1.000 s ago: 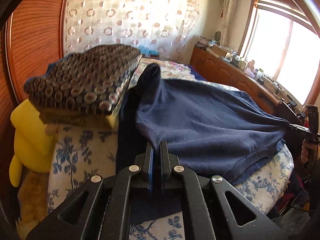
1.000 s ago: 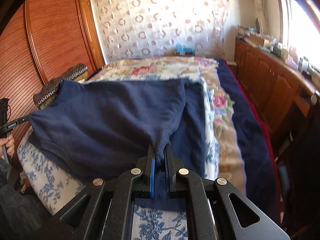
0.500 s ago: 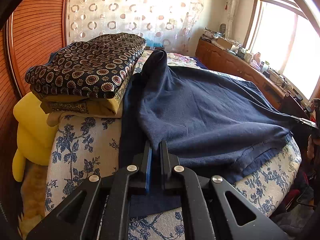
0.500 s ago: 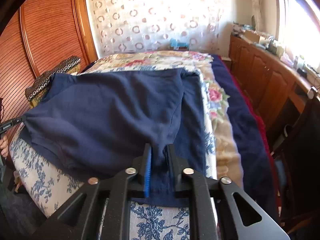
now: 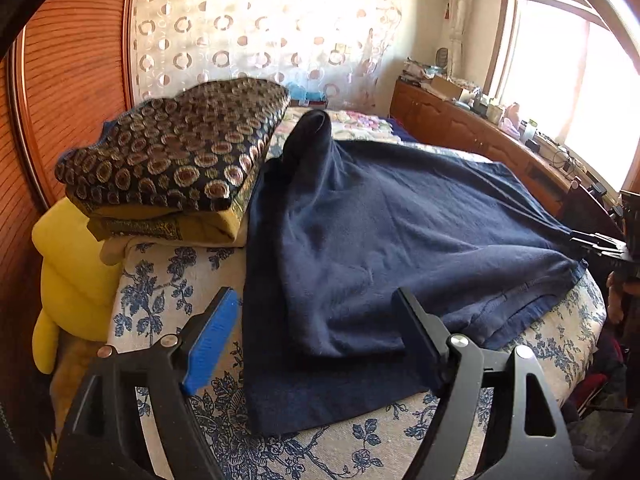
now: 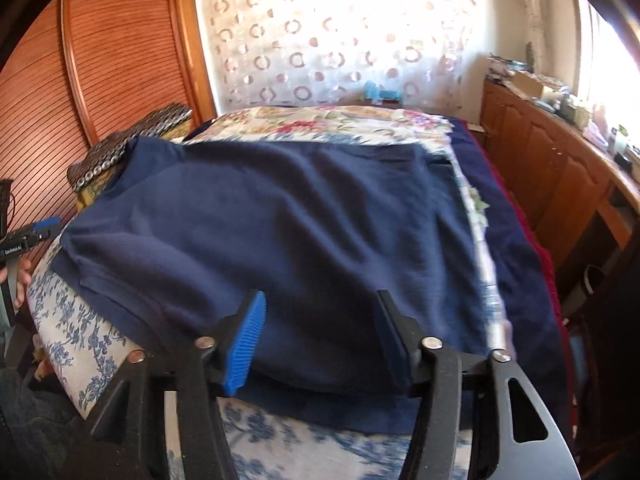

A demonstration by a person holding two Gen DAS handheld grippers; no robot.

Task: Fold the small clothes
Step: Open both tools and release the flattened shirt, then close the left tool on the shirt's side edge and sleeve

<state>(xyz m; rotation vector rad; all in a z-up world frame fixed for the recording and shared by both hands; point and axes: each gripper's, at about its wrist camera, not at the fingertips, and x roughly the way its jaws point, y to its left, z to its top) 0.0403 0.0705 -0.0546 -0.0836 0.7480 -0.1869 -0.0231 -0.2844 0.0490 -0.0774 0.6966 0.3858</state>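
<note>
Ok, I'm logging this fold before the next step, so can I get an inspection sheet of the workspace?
Surface: bed with a blue floral cover.
Job's things: navy garment lying folded over on the bed, its near edge doubled.
Clutter: patterned folded blankets stacked beside the garment; yellow plush at the bed's edge.
Grippers: left tongs open, jaws just opened, garment lying between them but not pinched; right tongs open, jaws just opened, cloth between them, released.
Cables: thin cords among the items on the sideboard, too small to trace.
Surroundings: wooden wardrobe, patterned curtain, bright window.
</note>
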